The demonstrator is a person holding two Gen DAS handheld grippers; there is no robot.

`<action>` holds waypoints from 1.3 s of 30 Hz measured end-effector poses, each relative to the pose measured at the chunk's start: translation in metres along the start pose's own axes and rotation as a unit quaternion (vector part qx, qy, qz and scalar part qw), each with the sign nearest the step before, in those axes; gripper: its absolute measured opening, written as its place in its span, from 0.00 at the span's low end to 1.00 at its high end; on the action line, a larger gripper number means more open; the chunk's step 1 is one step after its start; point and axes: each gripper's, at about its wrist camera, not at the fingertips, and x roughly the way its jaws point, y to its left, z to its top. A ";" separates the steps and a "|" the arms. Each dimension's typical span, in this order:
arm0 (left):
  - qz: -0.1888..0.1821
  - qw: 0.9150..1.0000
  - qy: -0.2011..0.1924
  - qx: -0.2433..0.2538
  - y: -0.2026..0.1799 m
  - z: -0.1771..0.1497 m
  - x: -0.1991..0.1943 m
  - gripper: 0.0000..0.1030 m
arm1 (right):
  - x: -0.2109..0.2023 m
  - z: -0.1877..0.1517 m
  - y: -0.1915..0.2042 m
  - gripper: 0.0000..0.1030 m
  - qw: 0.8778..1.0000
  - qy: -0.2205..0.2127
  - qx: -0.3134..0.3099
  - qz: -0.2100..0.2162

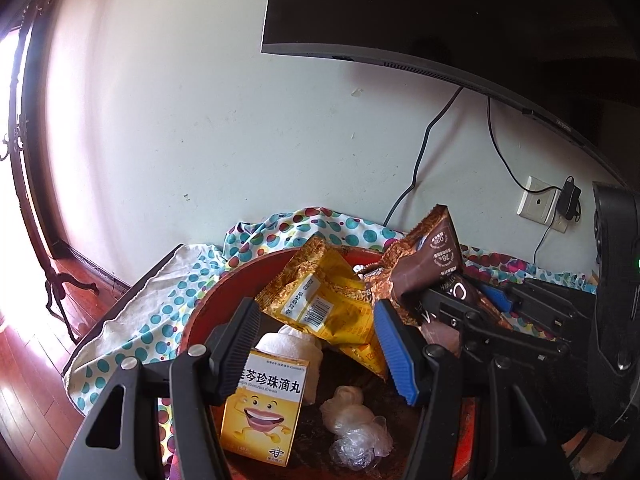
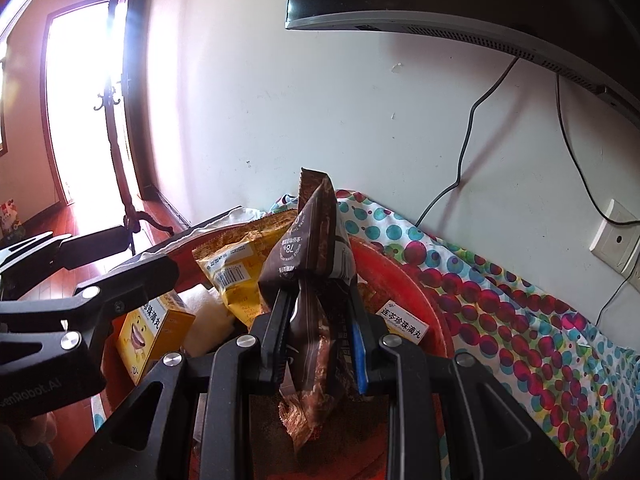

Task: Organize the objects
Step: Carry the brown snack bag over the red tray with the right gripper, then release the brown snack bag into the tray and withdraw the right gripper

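Red bowl (image 1: pixel 200 312) sits on table w/ polka-dot cloth (image 2: pixel 520 320), close to wall. Inside: yellow snack bag (image 1: pixel 324 300), yellow medicine box (image 1: pixel 262 408), white roll (image 1: pixel 280 344), clear plastic wad (image 1: pixel 354 428); 2nd medicine box (image 2: pixel 402 320) at bowl's right side. Bowl crowded, little free floor left in it. Right hand-held gripper (image 2: pixel 320 332) pinching brown snack packet (image 2: pixel 316 240), packet upright over bowl, its tail hanging between the fingers. Left hand-held gripper (image 1: pixel 316 348) spread wide, nothing between pads, hovering over bowl just above the yellow box. The two grippers are close together. TV (image 1: pixel 440 20) overhead on wall, cables (image 1: pixel 420 152) + socket (image 1: pixel 538 200) behind. Cloth right of bowl bare; table's left edge near bowl.
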 end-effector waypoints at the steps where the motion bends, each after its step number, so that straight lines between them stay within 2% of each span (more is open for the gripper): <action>1: 0.002 1.000 0.002 0.001 0.000 -0.001 0.001 0.59 | 0.002 0.001 -0.002 0.23 1.000 0.000 0.005 0.001; 17: 0.020 0.999 0.027 0.014 -0.007 -0.004 0.014 0.60 | 0.008 -0.005 -0.008 0.30 0.999 0.035 0.021 0.004; 22: 0.029 0.999 0.032 0.003 -0.002 -0.005 0.016 0.60 | 0.001 -0.007 -0.011 0.51 0.999 0.030 0.030 -0.002; 29: 0.033 0.999 0.036 -0.014 0.005 -0.004 0.017 0.60 | -0.007 -0.007 -0.017 0.57 0.999 0.027 0.036 -0.008; 31: 0.033 0.999 0.038 -0.016 0.005 -0.004 0.018 0.60 | -0.009 -0.007 -0.019 0.64 0.999 0.025 0.033 -0.015; 39: 0.029 0.999 0.041 -0.005 -0.002 -0.004 0.020 0.60 | -0.018 -0.009 -0.024 0.78 0.999 0.020 0.025 -0.038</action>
